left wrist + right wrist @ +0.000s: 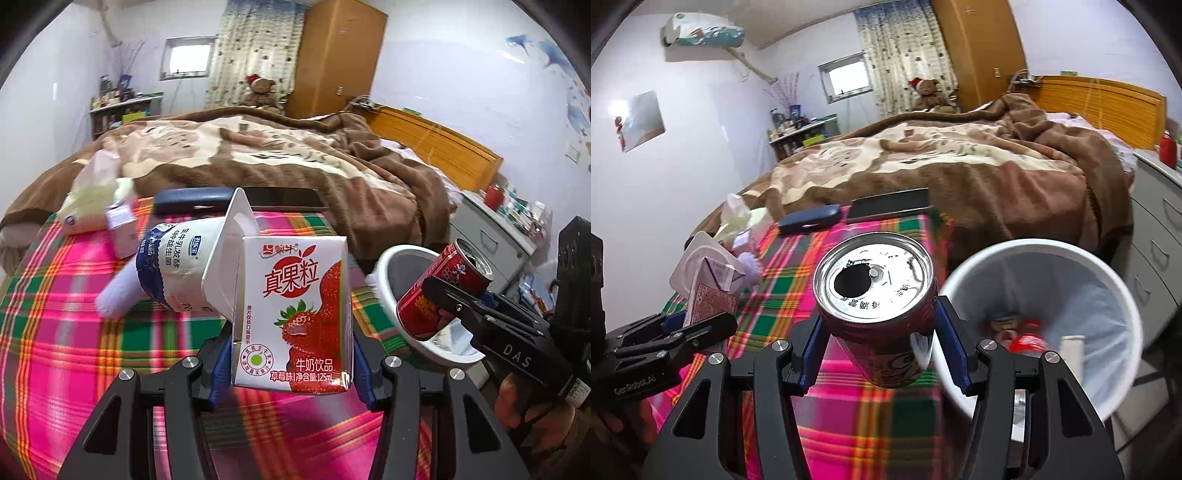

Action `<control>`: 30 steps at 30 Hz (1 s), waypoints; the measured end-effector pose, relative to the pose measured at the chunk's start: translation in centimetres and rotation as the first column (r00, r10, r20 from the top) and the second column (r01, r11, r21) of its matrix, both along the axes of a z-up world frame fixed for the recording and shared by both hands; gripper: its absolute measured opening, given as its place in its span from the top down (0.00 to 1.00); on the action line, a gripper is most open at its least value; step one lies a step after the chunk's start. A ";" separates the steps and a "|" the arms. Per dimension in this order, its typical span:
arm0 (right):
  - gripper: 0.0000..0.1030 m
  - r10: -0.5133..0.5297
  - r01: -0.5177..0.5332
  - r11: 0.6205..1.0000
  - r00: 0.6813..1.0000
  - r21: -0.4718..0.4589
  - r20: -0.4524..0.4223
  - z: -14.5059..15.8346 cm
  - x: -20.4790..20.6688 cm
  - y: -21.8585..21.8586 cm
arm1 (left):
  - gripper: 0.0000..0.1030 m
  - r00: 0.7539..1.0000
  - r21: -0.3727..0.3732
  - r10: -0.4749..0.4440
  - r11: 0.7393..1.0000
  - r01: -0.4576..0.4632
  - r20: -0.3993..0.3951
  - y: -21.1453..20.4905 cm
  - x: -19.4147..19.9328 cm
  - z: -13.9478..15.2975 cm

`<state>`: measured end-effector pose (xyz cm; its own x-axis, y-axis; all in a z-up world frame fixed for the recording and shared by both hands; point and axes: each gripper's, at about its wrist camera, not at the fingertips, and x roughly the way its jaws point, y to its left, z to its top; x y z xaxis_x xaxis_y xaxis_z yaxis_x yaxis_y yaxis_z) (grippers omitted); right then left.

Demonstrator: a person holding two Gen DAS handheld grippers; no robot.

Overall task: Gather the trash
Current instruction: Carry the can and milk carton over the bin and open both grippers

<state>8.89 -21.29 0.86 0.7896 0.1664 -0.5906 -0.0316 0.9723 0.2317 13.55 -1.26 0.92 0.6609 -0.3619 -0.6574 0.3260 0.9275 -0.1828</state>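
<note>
Plaid-covered counter [871, 421] under both claws, its far edge butting against the bed's brown blanket [960, 162]; right edge dropping off just beside the white trash bin [1027, 254]. Open air above the bin's mouth, drawers [1160, 236] close behind it.

Inside the bin: a clear liner, something red and a pale piece at the bottom, too blurred to name.

Left claw [291, 354] clamped on a strawberry milk carton [295, 314], held upright above the cloth, long axis vertical, printed face toward the camera. Just behind it, a yogurt cup [192, 266] on its side, open mouth toward the carton, long axis running left to right.

Right claw [882, 354] gripping a red can [879, 295] by its sides, raised off the counter beside the bin's rim, long axis tilted, opened top toward the camera.

At the counter's far end: a dark blue case [809, 219], a flat dark slab [890, 203], a tissue pack [92, 195].
</note>
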 end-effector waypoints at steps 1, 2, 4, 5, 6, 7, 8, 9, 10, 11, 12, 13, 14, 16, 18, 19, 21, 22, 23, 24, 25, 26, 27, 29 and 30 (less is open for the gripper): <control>0.45 -0.010 0.010 1.000 1.000 -0.003 0.000 0.0 -0.2 -0.4 | 0.48 1.000 0.000 -0.011 1.000 0.011 0.000 -0.7 0.0 0.1; 0.45 -0.023 0.023 1.000 1.000 -0.004 0.002 0.0 -0.3 -0.9 | 0.48 1.000 -0.001 -0.025 1.000 0.025 0.002 -1.4 -0.1 0.1; 0.45 -0.038 0.038 0.999 0.999 -0.002 0.004 0.1 -0.6 -1.7 | 0.48 0.999 0.005 -0.044 0.999 0.044 0.005 -2.5 -0.4 0.2; 0.45 -0.049 0.049 0.999 0.999 -0.002 0.004 0.1 -0.7 -2.1 | 0.48 0.999 0.007 -0.052 0.999 0.052 0.008 -3.0 -0.5 0.2; 0.45 -0.060 0.060 0.998 0.998 -0.001 0.006 0.1 -0.9 -2.6 | 0.48 0.998 0.009 -0.062 0.998 0.061 0.009 -3.6 -0.6 0.3; 0.45 -0.065 0.065 0.998 0.998 0.001 0.006 0.1 -1.0 -3.0 | 0.48 0.997 0.009 -0.074 0.997 0.074 0.007 -4.3 -0.6 0.3; 0.45 -0.073 0.073 0.997 0.997 -0.001 0.003 0.1 -1.1 -3.3 | 0.48 0.996 0.011 -0.092 0.996 0.092 0.009 -5.0 -0.7 0.3; 0.45 -0.086 0.086 0.996 0.996 -0.005 0.002 0.2 -1.2 -3.7 | 0.48 0.995 0.015 -0.103 0.995 0.103 0.010 -5.6 -0.8 0.4; 0.45 -0.096 0.096 0.995 0.995 -0.009 0.004 0.2 -1.3 -4.0 | 0.48 0.994 0.017 -0.112 0.994 0.111 0.008 -6.2 -0.8 0.4; 0.45 -0.105 0.105 0.994 0.994 -0.012 0.004 0.2 -1.5 -4.5 | 0.48 0.992 0.016 -0.123 0.992 0.123 0.007 -6.8 -0.7 0.5; 0.45 -0.119 0.119 0.993 0.993 -0.014 -0.004 0.2 -1.5 -5.0 | 0.48 0.990 0.012 -0.137 0.990 0.137 0.007 -7.4 -0.7 0.4; 0.45 -0.127 0.126 0.992 0.992 -0.015 -0.011 0.2 -1.6 -5.5 | 0.48 0.989 0.010 -0.150 0.989 0.150 0.004 -8.0 -0.6 0.4; 0.45 -0.134 0.134 0.991 0.991 -0.018 -0.020 0.0 -1.6 -5.9 | 0.48 0.986 0.009 -0.165 0.986 0.165 0.001 -8.7 -0.5 0.4; 0.45 -0.158 0.157 0.987 0.987 -0.028 -0.034 -0.2 -1.6 -6.9 | 0.48 0.982 0.006 -0.188 0.982 0.188 -0.004 -10.1 -0.3 0.3; 0.45 -0.175 0.174 0.984 0.984 -0.031 -0.045 -0.5 -1.7 -7.8 | 0.48 0.978 0.010 -0.209 0.978 0.209 -0.005 -11.5 -0.2 0.2; 0.45 -0.187 0.186 0.982 0.981 -0.026 -0.055 -0.7 -1.7 -8.4 | 0.48 0.976 0.014 -0.220 0.975 0.220 -0.008 -12.3 -0.1 0.1; 0.45 -0.202 0.201 0.979 0.977 -0.021 -0.066 -0.9 -1.7 -9.1 | 0.48 0.970 0.008 -0.244 0.970 0.244 -0.020 -13.6 0.1 -0.2; 0.45 -0.211 0.210 0.977 0.975 -0.020 -0.072 -1.1 -1.8 -9.5 | 0.48 0.967 0.003 -0.252 0.968 0.252 -0.026 -14.1 0.2 -0.3; 0.45 -0.219 0.218 0.976 0.973 -0.024 -0.079 -1.2 -1.8 -9.8 | 0.48 0.965 -0.002 -0.259 0.966 0.259 -0.029 -14.6 0.3 -0.4; 0.45 -0.225 0.223 0.974 0.970 -0.029 -0.088 -1.4 -1.7 -10.0 | 0.48 0.963 -0.001 -0.268 0.963 0.268 -0.030 -15.1 0.4 -0.6; 0.45 -0.227 0.225 0.974 0.969 -0.032 -0.097 -1.6 -1.7 -10.3 | 0.48 0.961 0.003 -0.275 0.961 0.275 -0.034 -15.6 0.5 -0.7; 0.45 -0.229 0.227 0.973 0.967 -0.035 -0.107 -1.8 -1.6 -10.4 | 0.48 0.959 0.009 -0.280 0.960 0.281 -0.043 -16.1 0.7 -1.0; 0.45 -0.231 0.229 0.973 0.966 -0.036 -0.115 -2.0 -1.5 -10.6 | 0.48 0.957 0.012 -0.284 0.958 0.285 -0.048 -16.6 0.8 -1.3; 0.45 -0.237 0.234 0.972 0.963 -0.036 -0.125 -2.3 -1.7 -11.2 | 0.48 0.954 0.011 -0.294 0.955 0.295 -0.058 -17.3 1.1 -1.7; 0.45 -0.242 0.239 0.970 0.962 -0.036 -0.130 -2.4 -1.7 -11.3 | 0.48 0.953 0.014 -0.296 0.955 0.297 -0.062 -17.6 1.1 -1.8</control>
<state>7.22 -32.58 -1.54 0.7196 -0.0318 -0.6936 0.2332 0.9520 0.1984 14.69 -18.85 -0.88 0.4863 -0.5203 -0.7020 0.5763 0.7949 -0.1898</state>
